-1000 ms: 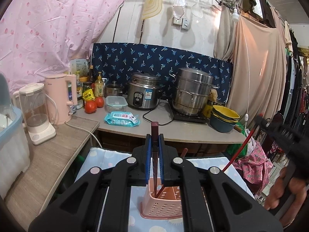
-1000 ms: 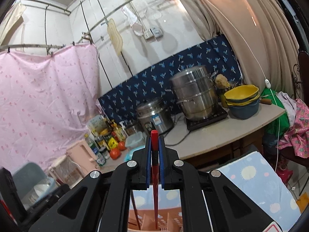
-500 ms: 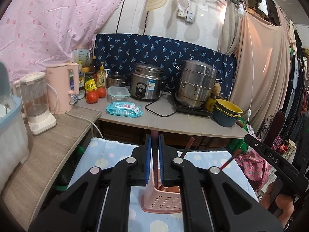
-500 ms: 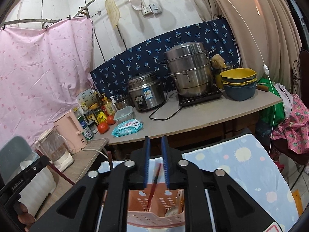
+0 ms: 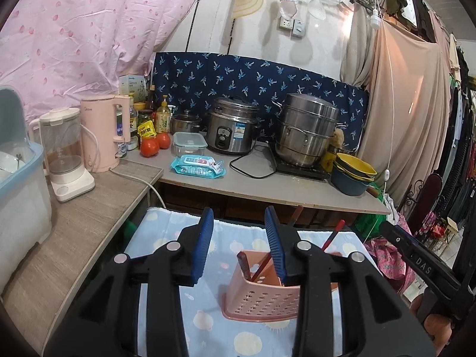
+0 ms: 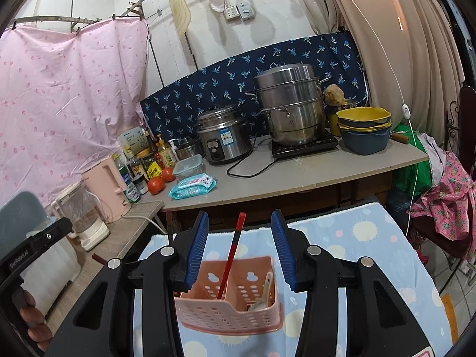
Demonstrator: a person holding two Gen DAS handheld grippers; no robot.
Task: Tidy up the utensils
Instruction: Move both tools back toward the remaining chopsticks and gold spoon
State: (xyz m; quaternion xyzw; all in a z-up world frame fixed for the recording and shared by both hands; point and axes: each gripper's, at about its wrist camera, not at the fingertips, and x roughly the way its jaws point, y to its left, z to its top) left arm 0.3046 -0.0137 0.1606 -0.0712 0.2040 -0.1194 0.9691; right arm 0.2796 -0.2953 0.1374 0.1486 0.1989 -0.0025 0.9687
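Your left gripper (image 5: 239, 232) has its jaws spread wide, with nothing between the blue pads (image 5: 203, 242) and nothing touching them. Your right gripper (image 6: 239, 238) is the same: jaws wide apart, holding nothing.

The pink utensil basket (image 5: 261, 300) sits on the blue patterned cloth (image 5: 166, 232) just ahead of and below your left jaws, mostly behind the right-hand finger. From the right wrist view, the basket (image 6: 229, 312) lies directly below the gap between your right jaws, centred between the two pads.

Count what stands in it. From the left wrist you see three sticks: a dark brown chopstick (image 5: 243, 264) at the basket's left end, another dark one (image 5: 296, 215) rising past the right pad, and a red chopstick (image 5: 334, 233) leaning out to the right. From the right wrist, one red chopstick (image 6: 233, 250) stands up through the gap between your jaws without touching either pad, and one pale spoon (image 6: 263, 297) lies in the right-hand compartment. The basket shows two compartments there, split by one divider.

Beyond your jaws, the bench (image 6: 297, 175) carries one rice cooker (image 6: 224, 136), one tall steel steamer pot (image 6: 290, 107), two tomatoes (image 6: 156, 185) and one pack of wipes (image 6: 192, 185).
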